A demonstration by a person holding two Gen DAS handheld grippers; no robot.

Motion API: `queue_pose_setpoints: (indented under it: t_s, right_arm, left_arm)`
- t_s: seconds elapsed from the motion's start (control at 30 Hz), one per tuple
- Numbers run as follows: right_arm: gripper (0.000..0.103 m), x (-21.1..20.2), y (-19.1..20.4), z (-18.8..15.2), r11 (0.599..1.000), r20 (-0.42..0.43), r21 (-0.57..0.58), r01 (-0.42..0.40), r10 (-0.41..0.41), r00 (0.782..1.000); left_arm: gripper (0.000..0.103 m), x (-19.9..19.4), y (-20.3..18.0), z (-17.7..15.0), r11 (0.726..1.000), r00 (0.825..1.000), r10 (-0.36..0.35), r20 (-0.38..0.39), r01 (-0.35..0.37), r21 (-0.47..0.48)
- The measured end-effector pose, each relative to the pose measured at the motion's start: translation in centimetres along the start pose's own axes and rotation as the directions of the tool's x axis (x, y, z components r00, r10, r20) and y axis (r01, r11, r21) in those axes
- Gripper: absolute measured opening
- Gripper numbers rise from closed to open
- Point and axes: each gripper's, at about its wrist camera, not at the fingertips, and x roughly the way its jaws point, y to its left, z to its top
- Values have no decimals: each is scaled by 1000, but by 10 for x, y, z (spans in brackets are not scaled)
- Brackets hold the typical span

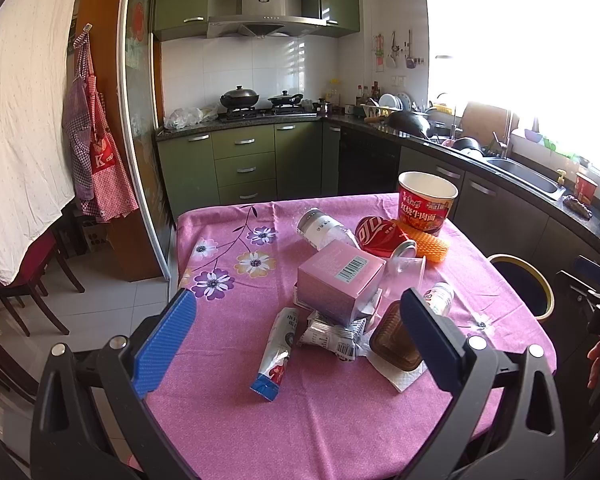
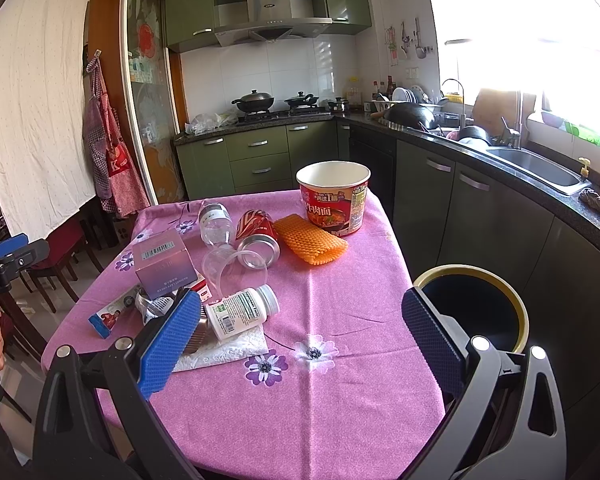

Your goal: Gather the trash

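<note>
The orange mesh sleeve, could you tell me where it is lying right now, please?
The orange mesh sleeve lies flat on the pink tablecloth at the table's far right, just in front of the noodle cup and right of the tipped red can.

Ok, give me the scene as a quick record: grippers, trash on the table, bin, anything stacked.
left gripper: open, empty
right gripper: open, empty
surface: table with pink floral cloth
bin: beside table's right edge, open top
upright: noodle cup
lying down: red can, clear bottle, white pill bottle
stacked: pink box atop wrappers
other: orange mesh sleeve, paper napkin
</note>
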Motion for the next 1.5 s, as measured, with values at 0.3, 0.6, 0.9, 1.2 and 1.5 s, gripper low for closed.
queue_pose_setpoints:
  t_s: [0.3, 0.6, 0.9, 1.2, 1.5]
  right_arm:
    - [99, 0, 0, 0, 1000, -1, 1, 0, 0, 1000]
    - [99, 1, 1, 1, 1000, -4, -4, 1, -1, 1000]
    - [99, 38, -26, 57, 998, -37, -5, -65, 65, 997]
    - [99, 155, -65, 162, 1000, -223, -19, -20, 15, 975]
    - [79, 328, -114, 206, 996, -510, 52, 72, -36, 860]
  left_arm:
    - [97, 0, 0, 0, 1000, 1000, 0, -1, 0, 0]
    - [97, 2, 0, 1, 1000, 1000, -7, -4, 7, 6]
    - [97, 56, 12, 43, 1000, 999, -6, -34, 7, 27]
    - [97, 157, 48, 98, 999, 998, 7, -55, -10, -50]
    - [97, 258, 69, 100, 994, 990, 36, -136, -49, -93]
